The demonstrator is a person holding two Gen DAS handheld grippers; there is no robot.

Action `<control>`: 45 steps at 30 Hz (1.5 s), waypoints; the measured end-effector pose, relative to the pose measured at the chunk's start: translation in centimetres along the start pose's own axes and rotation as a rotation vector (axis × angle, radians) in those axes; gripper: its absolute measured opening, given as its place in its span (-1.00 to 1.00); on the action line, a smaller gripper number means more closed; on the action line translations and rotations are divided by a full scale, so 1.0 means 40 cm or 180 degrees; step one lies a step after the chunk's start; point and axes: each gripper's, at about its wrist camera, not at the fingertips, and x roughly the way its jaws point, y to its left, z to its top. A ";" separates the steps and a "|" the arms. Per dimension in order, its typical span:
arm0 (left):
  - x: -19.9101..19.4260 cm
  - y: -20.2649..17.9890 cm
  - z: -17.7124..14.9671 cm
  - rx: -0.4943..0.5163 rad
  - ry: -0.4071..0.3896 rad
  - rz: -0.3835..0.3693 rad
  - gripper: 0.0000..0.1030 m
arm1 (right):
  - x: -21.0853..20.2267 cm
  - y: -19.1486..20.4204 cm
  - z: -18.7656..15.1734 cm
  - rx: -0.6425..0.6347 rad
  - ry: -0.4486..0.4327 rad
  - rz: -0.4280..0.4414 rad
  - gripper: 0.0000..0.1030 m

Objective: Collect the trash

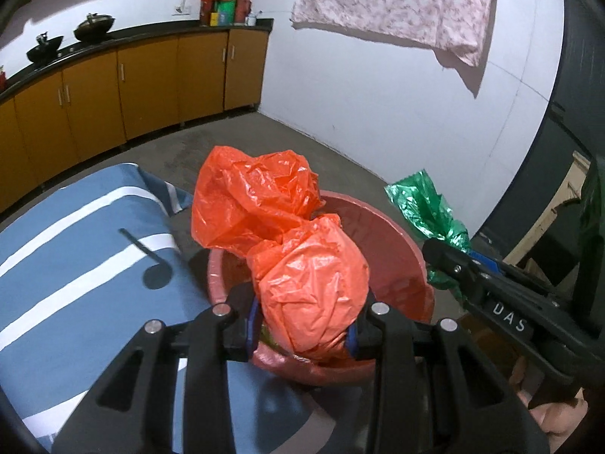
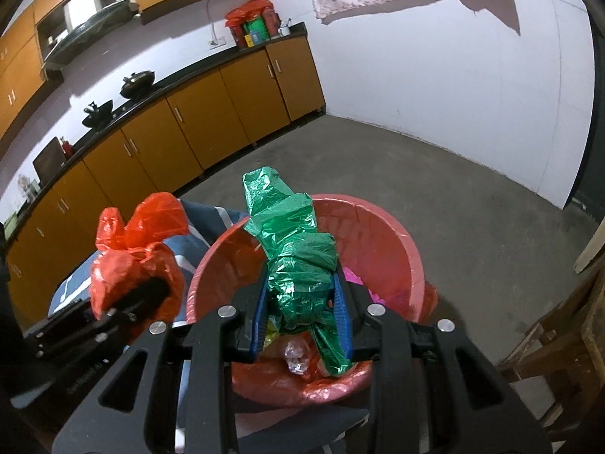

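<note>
My left gripper (image 1: 304, 327) is shut on a crumpled orange plastic bag (image 1: 287, 242) and holds it over the red bin (image 1: 408, 265). The orange bag also shows in the right wrist view (image 2: 132, 261), left of the bin. My right gripper (image 2: 302, 314) is shut on a crumpled green plastic bag (image 2: 291, 249) above the red bin (image 2: 378, 242). The green bag also shows in the left wrist view (image 1: 427, 212), at the right gripper's tip. Inside the bin lie a clear wrapper (image 2: 297, 357) and pink scraps (image 2: 357, 278).
A blue and white striped cloth (image 1: 75, 265) covers the surface left of the bin. Orange kitchen cabinets (image 2: 196, 121) line the far wall, with woks (image 2: 138, 81) on the counter. A pink cloth (image 1: 397, 3) hangs on the white wall. Wooden furniture (image 2: 559, 344) stands at right.
</note>
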 end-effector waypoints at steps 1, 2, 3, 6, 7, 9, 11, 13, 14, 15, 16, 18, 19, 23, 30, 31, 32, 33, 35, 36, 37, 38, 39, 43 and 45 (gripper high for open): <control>0.016 -0.006 0.000 0.0021 0.0022 -0.0006 -0.35 | 0.006 -0.007 0.000 0.0024 0.0005 0.0008 -0.41; 0.022 -0.005 0.000 0.0031 0.0036 -0.0007 -0.35 | 0.011 -0.015 0.006 0.0043 0.0009 0.0013 -0.41; 0.036 -0.010 0.002 0.0044 0.0057 -0.0015 -0.34 | 0.016 -0.021 0.009 0.0070 0.0016 0.0020 -0.41; 0.061 -0.017 0.007 0.0063 0.0101 -0.0024 -0.34 | 0.028 -0.030 0.013 0.0129 0.0026 0.0065 -0.41; 0.072 -0.018 0.006 0.0069 0.0119 -0.0028 -0.34 | 0.030 -0.030 0.017 0.0132 0.0025 0.0072 -0.40; 0.085 -0.015 0.004 0.0074 0.0145 -0.0028 -0.34 | 0.033 -0.030 0.016 0.0145 0.0020 0.0099 -0.40; 0.101 -0.009 0.003 0.0063 0.0183 -0.0038 -0.32 | 0.035 -0.045 0.013 0.0196 0.0031 0.0165 -0.39; 0.111 -0.005 0.002 0.0053 0.0205 -0.0042 -0.24 | 0.038 -0.064 0.010 0.0275 0.0043 0.0264 -0.25; 0.117 -0.002 -0.001 0.0044 0.0218 -0.0040 -0.23 | 0.038 -0.072 0.011 0.0294 0.0052 0.0300 -0.18; 0.121 0.002 -0.002 0.0031 0.0230 -0.0037 -0.22 | 0.039 -0.076 0.013 0.0319 0.0050 0.0323 0.02; 0.127 0.006 -0.002 0.0016 0.0244 -0.0035 -0.18 | 0.038 -0.078 0.012 0.0330 0.0042 0.0332 0.17; 0.135 0.014 -0.006 -0.0016 0.0270 -0.0031 -0.14 | 0.033 -0.087 0.009 0.0360 0.0021 0.0377 0.20; 0.138 0.020 -0.008 -0.0037 0.0282 -0.0024 -0.12 | 0.032 -0.091 0.007 0.0366 0.0022 0.0381 0.21; 0.139 0.034 -0.014 -0.0106 0.0307 -0.0041 0.03 | 0.003 -0.104 -0.003 0.0330 -0.0052 0.0284 0.37; 0.119 0.034 -0.024 -0.0104 0.0270 0.0006 0.19 | -0.091 -0.090 -0.003 0.0045 -0.0375 0.0007 0.85; 0.103 0.041 -0.027 -0.0118 0.0233 0.0048 0.25 | -0.110 -0.084 -0.005 -0.0018 -0.0435 -0.0025 0.92; 0.090 0.046 -0.029 -0.0120 0.0195 0.0087 0.29 | -0.120 -0.074 0.001 -0.0071 -0.0481 -0.0044 0.95; 0.068 0.052 -0.031 -0.0117 0.0128 0.0152 0.39 | -0.139 -0.068 -0.002 -0.0135 -0.0540 -0.0069 0.97; 0.010 0.066 -0.040 -0.0103 -0.0039 0.0306 0.54 | -0.172 -0.050 -0.005 -0.0254 -0.0644 -0.0163 0.97; -0.023 0.073 -0.045 -0.0109 -0.0127 0.0371 0.62 | -0.189 -0.038 -0.009 -0.0312 -0.0700 -0.0237 0.97; -0.066 0.084 -0.054 -0.0125 -0.0236 0.0456 0.69 | -0.211 -0.028 -0.018 -0.0378 -0.0751 -0.0341 0.97; -0.096 0.089 -0.061 -0.0141 -0.0306 0.0514 0.71 | -0.220 -0.011 -0.020 -0.0417 -0.0769 -0.0386 0.97; -0.133 0.098 -0.070 -0.0166 -0.0391 0.0585 0.76 | -0.236 -0.005 -0.029 -0.0448 -0.0781 -0.0400 0.97; -0.289 0.124 -0.128 -0.0233 -0.0718 0.0894 0.90 | -0.306 0.005 -0.090 -0.0401 -0.1029 -0.0434 0.97; -0.345 0.125 -0.157 -0.0237 -0.0815 0.1053 0.92 | -0.353 0.016 -0.134 -0.0445 -0.1230 -0.0350 0.97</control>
